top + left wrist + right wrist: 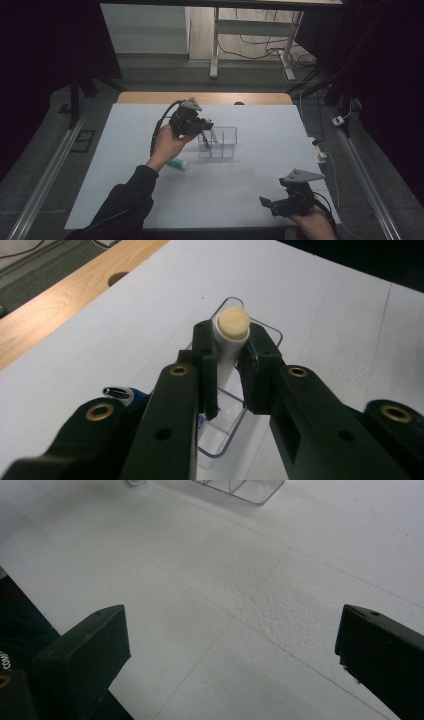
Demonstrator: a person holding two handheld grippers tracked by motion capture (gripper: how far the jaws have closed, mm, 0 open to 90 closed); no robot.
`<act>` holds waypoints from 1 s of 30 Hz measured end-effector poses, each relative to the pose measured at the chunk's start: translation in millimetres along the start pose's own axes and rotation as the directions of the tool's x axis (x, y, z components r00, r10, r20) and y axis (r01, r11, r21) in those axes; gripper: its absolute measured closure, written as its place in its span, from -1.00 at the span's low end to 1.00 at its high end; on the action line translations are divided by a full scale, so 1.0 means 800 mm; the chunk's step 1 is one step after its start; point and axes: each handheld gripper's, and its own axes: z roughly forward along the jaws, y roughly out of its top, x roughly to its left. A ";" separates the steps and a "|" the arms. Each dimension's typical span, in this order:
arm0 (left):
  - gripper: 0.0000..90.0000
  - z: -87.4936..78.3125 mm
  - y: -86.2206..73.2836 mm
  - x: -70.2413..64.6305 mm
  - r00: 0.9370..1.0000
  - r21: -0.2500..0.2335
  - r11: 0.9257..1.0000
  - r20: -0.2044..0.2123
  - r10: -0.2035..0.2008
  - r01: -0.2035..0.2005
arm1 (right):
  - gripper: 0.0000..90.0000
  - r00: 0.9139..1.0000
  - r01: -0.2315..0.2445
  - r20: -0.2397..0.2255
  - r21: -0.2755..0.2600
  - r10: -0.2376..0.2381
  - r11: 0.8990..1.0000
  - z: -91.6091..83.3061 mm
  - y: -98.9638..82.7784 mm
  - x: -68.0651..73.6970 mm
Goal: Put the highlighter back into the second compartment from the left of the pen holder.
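White table (pixel 250 190), wood edge (pixel 150 97), dim room, perhaps carpeted floor (pixel 55 125)

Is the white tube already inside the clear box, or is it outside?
Partly inside. The left tool grips the white tube upright, its lower end dipping into the clear box, cap above the rim.

Lab/test rig, white table (pixel 250 190) w/ dark curtains, bare desk frame (pixel 250 45), loose cables (pixel 260 50) on floor
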 end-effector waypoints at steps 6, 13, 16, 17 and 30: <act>0.72 0.012 -0.004 -0.001 1.000 0.017 1.000 0.006 -0.003 0.003 | -0.98 1.000 0.003 -0.003 0.000 -0.003 1.000 0.000 0.000 0.000; 0.71 0.025 -0.009 -0.002 1.000 0.025 0.999 0.017 -0.022 0.022 | -0.97 1.000 0.006 -0.011 0.000 -0.006 1.000 0.000 0.000 0.000; 0.65 0.024 -0.009 -0.003 0.999 0.009 1.000 0.018 -0.027 0.026 | -0.97 1.000 0.003 -0.015 -0.001 -0.003 1.000 0.000 0.000 -0.001; 0.58 0.023 -0.008 -0.003 0.999 0.005 1.000 0.021 -0.029 0.029 | -0.97 1.000 0.004 -0.016 -0.003 -0.004 1.000 0.000 0.000 -0.001; 0.11 -0.004 0.001 -0.011 1.000 -0.043 0.999 -0.011 -0.021 0.020 | -0.97 1.000 -0.002 -0.018 -0.001 0.002 1.000 0.000 0.000 -0.001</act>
